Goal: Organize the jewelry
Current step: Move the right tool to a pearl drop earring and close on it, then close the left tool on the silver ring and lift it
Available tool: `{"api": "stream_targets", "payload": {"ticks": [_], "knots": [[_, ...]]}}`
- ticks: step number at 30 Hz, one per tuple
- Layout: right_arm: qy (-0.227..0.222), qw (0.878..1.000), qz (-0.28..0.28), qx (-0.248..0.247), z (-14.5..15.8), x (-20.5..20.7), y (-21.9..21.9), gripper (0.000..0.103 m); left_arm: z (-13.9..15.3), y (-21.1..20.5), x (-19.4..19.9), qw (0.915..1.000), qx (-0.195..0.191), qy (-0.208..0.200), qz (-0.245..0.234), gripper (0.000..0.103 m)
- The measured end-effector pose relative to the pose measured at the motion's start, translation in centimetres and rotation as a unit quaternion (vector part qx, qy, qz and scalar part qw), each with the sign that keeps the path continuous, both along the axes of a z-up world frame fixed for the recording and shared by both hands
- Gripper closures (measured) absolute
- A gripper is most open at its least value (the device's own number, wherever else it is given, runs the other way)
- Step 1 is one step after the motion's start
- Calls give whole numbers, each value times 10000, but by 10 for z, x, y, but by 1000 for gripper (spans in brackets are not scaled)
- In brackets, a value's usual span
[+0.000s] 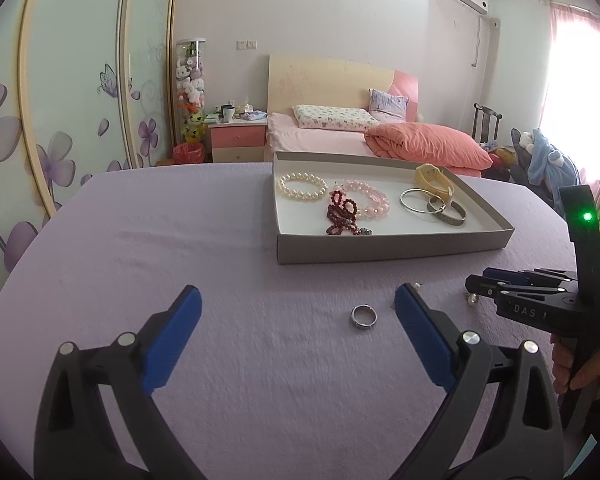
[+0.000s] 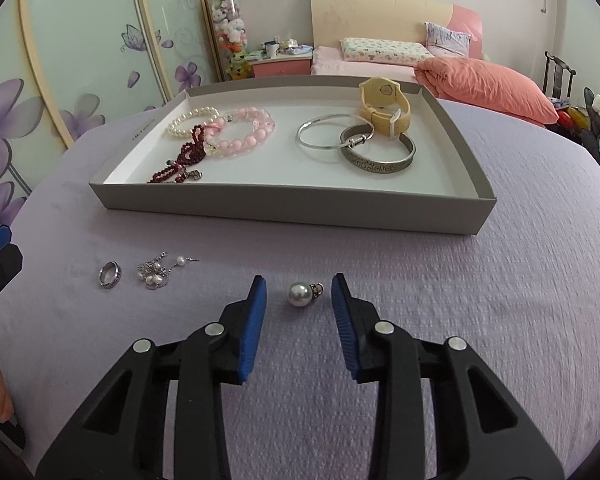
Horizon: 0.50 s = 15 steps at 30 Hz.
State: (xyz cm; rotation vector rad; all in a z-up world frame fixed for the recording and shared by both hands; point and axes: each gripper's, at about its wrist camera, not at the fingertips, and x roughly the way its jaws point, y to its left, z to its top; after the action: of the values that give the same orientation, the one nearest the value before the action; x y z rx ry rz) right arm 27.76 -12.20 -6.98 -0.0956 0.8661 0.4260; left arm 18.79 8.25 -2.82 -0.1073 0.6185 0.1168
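A silver ring (image 1: 363, 316) lies on the purple cloth between the fingers of my left gripper (image 1: 297, 294), which is open and touches nothing. The ring sits nearer the right-hand finger. My right gripper (image 2: 299, 284) is open around a large pearl pendant (image 2: 300, 294), and a gap shows on each side of it. The ring (image 2: 110, 275) and a tangle of pearl chain earrings (image 2: 156, 272) lie to its left. The grey tray (image 2: 292, 208) beyond holds bead bracelets (image 2: 240, 132), silver bangles (image 2: 376, 152) and a cream watch (image 2: 384, 108).
The purple cloth (image 1: 180, 240) covers a rounded table whose far edge runs just behind the tray (image 1: 396, 248). A bed (image 1: 340, 136), a nightstand and a dark chair (image 1: 486, 122) stand beyond. A hand (image 1: 588, 368) holds the right gripper at the right edge.
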Motion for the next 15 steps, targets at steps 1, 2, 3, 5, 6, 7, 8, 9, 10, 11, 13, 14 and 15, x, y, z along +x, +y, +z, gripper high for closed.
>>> {"api": "stream_targets", "payload": {"ticks": [1,2,3,5,6,7,8,9,10,11,13,14,15], "knots": [[-9,10000,-1,-5,0,0,0,71,0,0,1,10000,8,11,-8,6],[-11,10000,-10,-37,0,0,1,72,-1,-1,1,10000,17,19,-16,6],[-26,10000,-14,-74,0,0,2,72,-1,-1,1,10000,28,28,-23,6],[-39,9999,-26,-133,0,0,3,76,-2,-3,2,10000,55,54,-48,6],[-56,9998,-50,-187,0,-1,3,78,-3,-3,1,9999,63,65,-57,6],[-62,9998,-56,-204,0,-1,3,82,-4,-4,2,9999,74,88,-75,6],[-65,9998,-43,-209,0,-1,3,85,-4,-5,2,9999,79,104,-90,6],[-66,9997,-39,-213,0,-1,2,87,-5,-6,2,9998,92,129,-113,6],[-68,9997,-37,-219,0,-3,1,86,-6,-7,2,9997,108,155,-138,6],[-70,9997,-40,-221,0,-4,0,86,-7,-10,3,9996,126,181,-164,6],[-69,9997,-43,-216,0,-5,-2,87,-10,-12,4,9993,169,245,-229,6],[-65,9997,-47,-211,0,-5,-2,87,-12,-15,5,9990,195,299,-266,6],[-62,9998,-58,-199,0,-6,-4,87,-13,-16,6,9988,211,343,-292,6]]}}
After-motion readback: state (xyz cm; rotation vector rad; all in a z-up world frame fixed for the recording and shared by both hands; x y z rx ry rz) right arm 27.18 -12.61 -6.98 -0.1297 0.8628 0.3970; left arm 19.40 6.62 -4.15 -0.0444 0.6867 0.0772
